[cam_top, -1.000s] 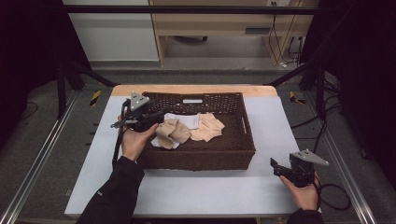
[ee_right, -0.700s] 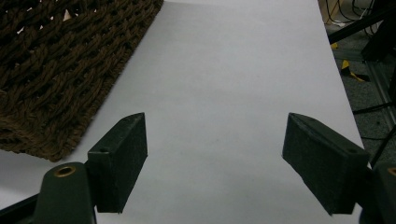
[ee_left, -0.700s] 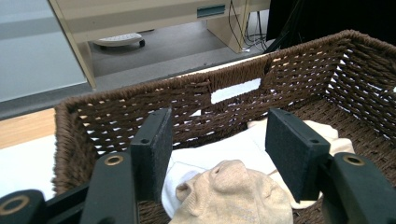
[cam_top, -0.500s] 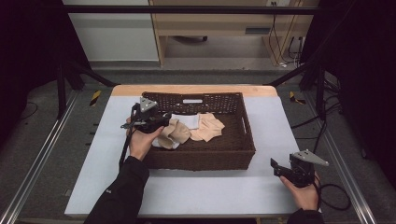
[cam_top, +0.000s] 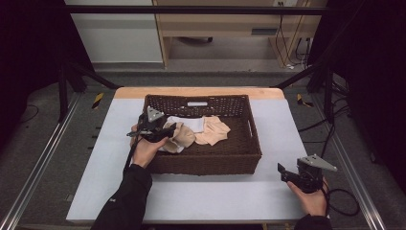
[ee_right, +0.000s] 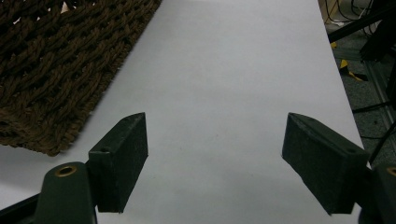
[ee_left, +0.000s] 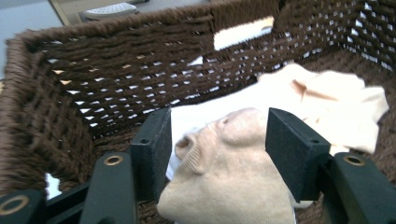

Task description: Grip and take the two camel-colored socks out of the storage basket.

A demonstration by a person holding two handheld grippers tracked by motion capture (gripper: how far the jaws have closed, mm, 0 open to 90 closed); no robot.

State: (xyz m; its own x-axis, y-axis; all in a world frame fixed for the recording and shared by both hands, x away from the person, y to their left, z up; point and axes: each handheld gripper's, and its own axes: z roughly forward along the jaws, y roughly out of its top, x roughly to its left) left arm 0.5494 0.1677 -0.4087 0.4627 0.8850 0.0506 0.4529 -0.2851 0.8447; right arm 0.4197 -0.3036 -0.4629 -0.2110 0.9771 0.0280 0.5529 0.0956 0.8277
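While its jaws gape, left gripper (ee_left: pixel 217 140) straddles beige sock (ee_left: pixel 229 172).

The left gripper (cam_top: pixel 165 135) is dipping lower into the basket (cam_top: pixel 249 158) than a second ago, closing in on the beige sock (ee_left: pixel 233 172). Its jaws have just been opening wider, and the sock is now lying between them without being pinched.
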